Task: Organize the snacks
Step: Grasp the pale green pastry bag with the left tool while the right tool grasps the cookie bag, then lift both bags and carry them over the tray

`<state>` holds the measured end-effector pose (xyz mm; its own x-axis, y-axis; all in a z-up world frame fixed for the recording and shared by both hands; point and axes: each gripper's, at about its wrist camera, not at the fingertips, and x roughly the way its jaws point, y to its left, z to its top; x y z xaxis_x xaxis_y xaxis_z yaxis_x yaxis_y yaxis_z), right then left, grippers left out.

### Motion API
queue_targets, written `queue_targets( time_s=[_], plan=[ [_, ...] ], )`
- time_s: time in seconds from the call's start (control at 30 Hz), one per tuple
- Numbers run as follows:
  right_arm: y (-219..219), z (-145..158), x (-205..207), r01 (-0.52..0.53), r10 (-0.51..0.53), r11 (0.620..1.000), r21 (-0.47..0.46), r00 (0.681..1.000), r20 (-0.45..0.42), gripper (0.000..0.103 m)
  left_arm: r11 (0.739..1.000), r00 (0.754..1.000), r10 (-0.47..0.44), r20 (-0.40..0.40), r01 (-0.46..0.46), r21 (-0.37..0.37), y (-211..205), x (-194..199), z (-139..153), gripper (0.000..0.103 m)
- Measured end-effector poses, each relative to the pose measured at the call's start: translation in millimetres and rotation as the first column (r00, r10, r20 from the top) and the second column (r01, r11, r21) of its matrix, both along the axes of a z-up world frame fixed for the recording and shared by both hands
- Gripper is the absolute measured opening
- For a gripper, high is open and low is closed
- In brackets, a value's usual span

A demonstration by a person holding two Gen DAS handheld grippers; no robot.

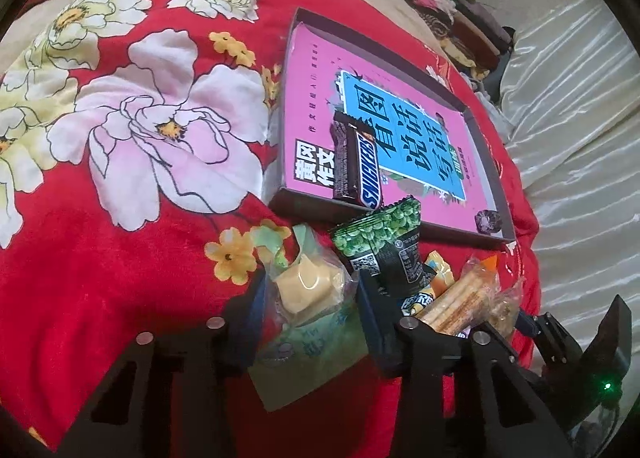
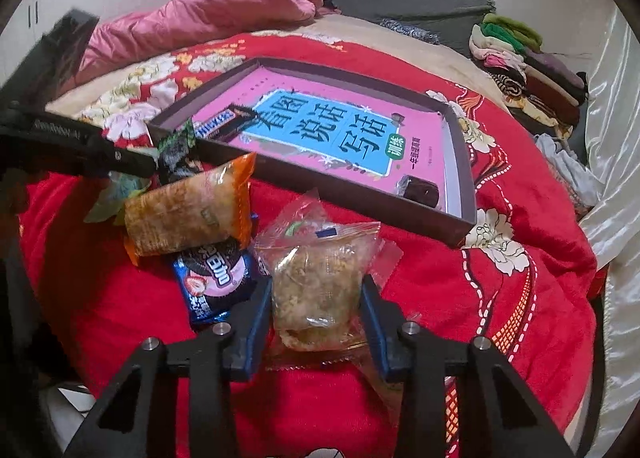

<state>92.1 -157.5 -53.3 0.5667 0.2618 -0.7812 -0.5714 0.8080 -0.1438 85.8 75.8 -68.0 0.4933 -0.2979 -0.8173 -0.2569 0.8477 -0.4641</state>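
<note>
Your left gripper (image 1: 310,294) pinches a yellow cake in a clear wrapper (image 1: 308,286), pads pressed against both its sides. Just beyond its right finger lies the green pea packet (image 1: 380,242), and farther ahead the shallow box (image 1: 486,162) holding a Snickers bar (image 1: 362,166). Your right gripper (image 2: 316,298) is closed on a crumbly snack in a clear bag (image 2: 316,282). To its left lie a blue Oreo pack (image 2: 216,282) and an orange-ended cracker pack (image 2: 188,210), all on the red floral blanket (image 2: 500,298).

Black tool (image 2: 316,306), blue pads (image 2: 256,318), silver screws.
</note>
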Motion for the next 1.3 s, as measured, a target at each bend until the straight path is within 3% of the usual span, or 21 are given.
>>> queue_targets(
  time_s=[0.4,0.63,0.97,1.3],
  plan=[
    [-22,23,1,0.004,-0.001,0.977,0.212,1.0,-0.014,0.042,1.0,1.0,-0.009,0.016,0.009,0.002,1,-12,10,0.042],
    [-30,28,5,0.018,-0.012,0.958,0.287,1.0,-0.025,0.042,0.999,0.999,-0.022,0.034,0.021,0.024,-3,-16,20,0.042],
    [-40,29,13,0.046,-0.033,0.934,0.354,0.999,-0.043,0.042,0.999,0.997,-0.026,0.068,0.023,0.048,-6,-20,38,0.043],
    [-33,34,9,0.003,0.0,0.933,0.361,1.0,-0.007,0.042,0.998,0.994,-0.035,0.103,0.029,0.061,-11,-24,54,0.043]
  ],
)
